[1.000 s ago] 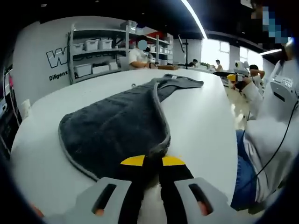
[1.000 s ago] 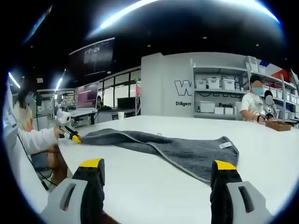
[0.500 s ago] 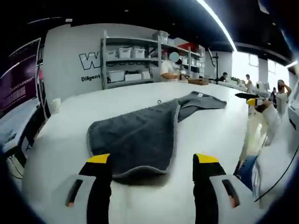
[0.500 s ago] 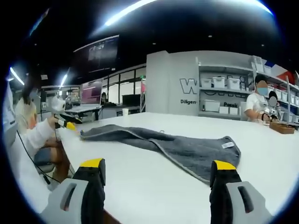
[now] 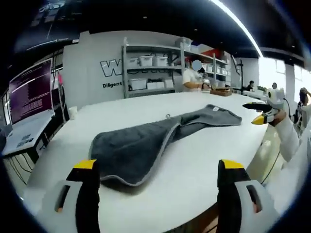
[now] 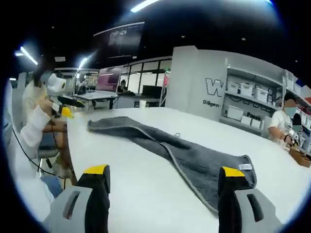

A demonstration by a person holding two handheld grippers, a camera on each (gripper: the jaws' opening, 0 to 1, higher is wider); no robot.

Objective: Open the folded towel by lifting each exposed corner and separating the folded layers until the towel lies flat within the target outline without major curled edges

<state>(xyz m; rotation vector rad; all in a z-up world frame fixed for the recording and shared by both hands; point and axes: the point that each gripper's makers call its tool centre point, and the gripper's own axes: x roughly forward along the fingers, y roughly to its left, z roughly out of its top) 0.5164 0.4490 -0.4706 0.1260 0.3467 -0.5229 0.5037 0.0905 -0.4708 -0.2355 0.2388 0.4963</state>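
Left tongs (image 5: 155,177) hang wide open with nothing between the jaws, just off the near edge of the white surface (image 5: 194,160). The right tongs (image 6: 163,182) stand equally wide and empty in the right gripper view. Neither one touches the cloth.

Just beyond the left jaws lies the grey towel (image 5: 146,143), rounded near end closest, pale piped hem running along its right side. It is folded lengthwise and stretches away as a long strip, narrowing toward the far right corner (image 5: 221,114), which looks bunched and slightly raised. In the right gripper view the towel (image 6: 194,158) runs from the far left to a near-right corner carrying a small white label (image 6: 244,167).

Risks from here: a pinch at the near hem could catch both layers at once, so the fold lifts as one piece rather than parting. Pulling one end alone may drag the whole strip across the smooth surface. That bunched far end could stay curled. I see no target outline, so placement is hard to judge. Shelves (image 5: 155,68) stand far behind.
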